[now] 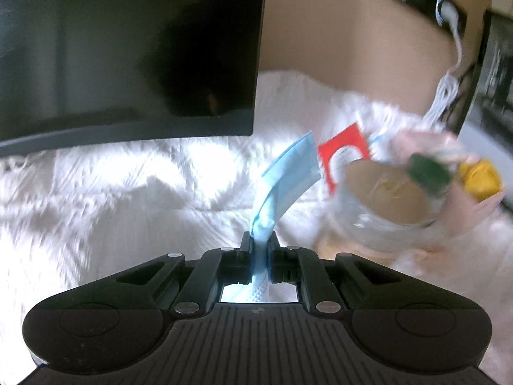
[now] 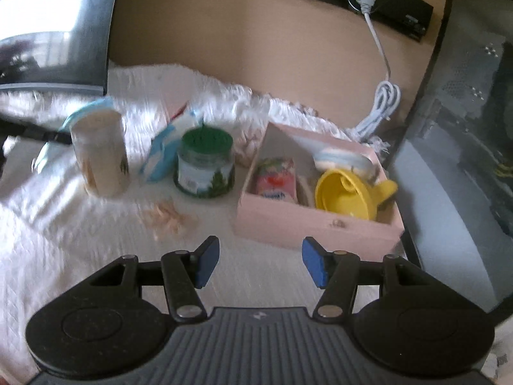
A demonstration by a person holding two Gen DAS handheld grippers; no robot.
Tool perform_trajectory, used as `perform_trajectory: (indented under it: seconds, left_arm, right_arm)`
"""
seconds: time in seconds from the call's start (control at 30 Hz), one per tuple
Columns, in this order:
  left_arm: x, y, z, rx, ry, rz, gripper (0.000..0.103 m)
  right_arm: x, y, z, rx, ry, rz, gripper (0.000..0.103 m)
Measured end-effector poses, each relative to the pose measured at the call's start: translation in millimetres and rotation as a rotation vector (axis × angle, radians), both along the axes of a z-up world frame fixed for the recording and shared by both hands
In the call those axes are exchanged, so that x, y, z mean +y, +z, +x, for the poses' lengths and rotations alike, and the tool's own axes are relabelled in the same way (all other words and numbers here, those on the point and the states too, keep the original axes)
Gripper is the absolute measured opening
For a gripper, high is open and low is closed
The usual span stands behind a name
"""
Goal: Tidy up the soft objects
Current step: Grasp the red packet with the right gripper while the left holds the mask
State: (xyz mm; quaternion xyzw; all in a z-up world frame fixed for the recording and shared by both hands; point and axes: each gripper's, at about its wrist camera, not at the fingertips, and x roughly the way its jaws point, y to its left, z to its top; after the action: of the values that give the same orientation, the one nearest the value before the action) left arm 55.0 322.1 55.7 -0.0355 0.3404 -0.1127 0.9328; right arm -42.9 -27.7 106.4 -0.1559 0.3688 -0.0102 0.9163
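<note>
We pinch the blue face mask (image 1: 282,173) in our left tongs (image 1: 259,250), lifted clear for sorting; our right tongs (image 2: 261,261) gape wide, empty, before the pink box (image 2: 307,224).

On the cloth-covered bench (image 2: 80,240), a box (image 2: 315,224) sits at right, holding a packet (image 2: 275,181) on its left side and a funnel (image 2: 349,192) on its right, with a mask (image 2: 340,157) behind them. A lidded jar (image 2: 205,163) stands just left of the box, a tall container (image 2: 99,154) farther left, a pouch (image 2: 170,147) between them and slightly behind. A monitor (image 2: 54,29) stands at back left, a computer case (image 2: 465,128) at far right, a coiled cable (image 2: 381,109) behind the box.
</note>
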Motion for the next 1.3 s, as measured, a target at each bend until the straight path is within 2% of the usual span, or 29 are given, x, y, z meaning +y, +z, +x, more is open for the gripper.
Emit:
perform_trajectory:
  seconds: [0.1,0.2,0.27,0.37,0.5,0.6,0.73,0.8,0.83,0.87,0.9,0.93,0.97,1.07,1.3]
  left_arm:
    - [0.0,12.9,-18.7,-0.038,0.031,-0.052,0.010]
    - [7.0,19.5,-34.1,-0.062,0.100,-0.087,0.010]
    - [17.2,21.4,-37.7,-0.056,0.152,-0.126,0.010]
    - [34.3,19.0,-41.1,-0.035,0.210,-0.185,0.010]
    - [45.4,13.3,-46.1,-0.041,0.241,-0.240,0.010]
    - [51.0,11.4,-51.8,-0.054,0.244,-0.253,0.010]
    - [56.1,7.4,-56.8,-0.066,0.247,-0.242,0.010]
    - [62.0,1.8,-58.4,-0.054,0.261,-0.244,0.010]
    - [65.1,-0.8,-58.2,-0.046,0.271,-0.246,0.010]
    - [69.5,-4.5,-57.0,-0.035,0.288,-0.248,0.010]
    - [74.0,-7.5,-55.1,-0.024,0.308,-0.249,0.010]
    - [77.5,-8.8,-53.5,-0.017,0.325,-0.253,0.010]
    - [81.4,-9.1,-51.1,-0.014,0.339,-0.259,0.010]
    - [89.2,0.3,-45.0,-0.029,0.372,-0.264,0.010]
    - [69.8,76.3,-32.5,-0.212,0.309,-0.233,0.010]
  right_arm:
    - [7.4,16.2,21.4,0.006,0.042,0.038,0.057]
    - [20.7,38.9,55.8,0.029,0.071,0.129,0.057]
    - [34.7,51.8,89.2,0.067,0.091,0.187,0.057]
    - [59.8,54.3,144.7,0.159,0.121,0.242,0.057]
    - [89.5,29.8,221.9,0.268,0.060,0.255,0.057]
    - [104.0,1.4,260.4,0.319,0.025,0.220,0.057]
    - [116.8,-38.3,282.8,0.358,0.014,0.126,0.056]
    - [117.1,-54.8,286.9,0.394,0.004,0.131,0.051]
    - [117.1,-58.7,287.0,0.408,0.003,0.142,0.036]
    - [119.7,-63.1,284.5,0.429,0.019,0.153,0.017]
    - [123.1,-65.4,282.8,0.445,0.043,0.157,0.009]
    - [126.5,-64.5,279.7,0.446,0.065,0.158,0.008]
    - [129.6,-60.2,275.2,0.434,0.086,0.160,0.005]
    - [129.9,-33.3,264.9,0.403,0.123,0.226,0.005]
    - [107.3,74.4,229.3,0.186,0.203,0.291,0.005]
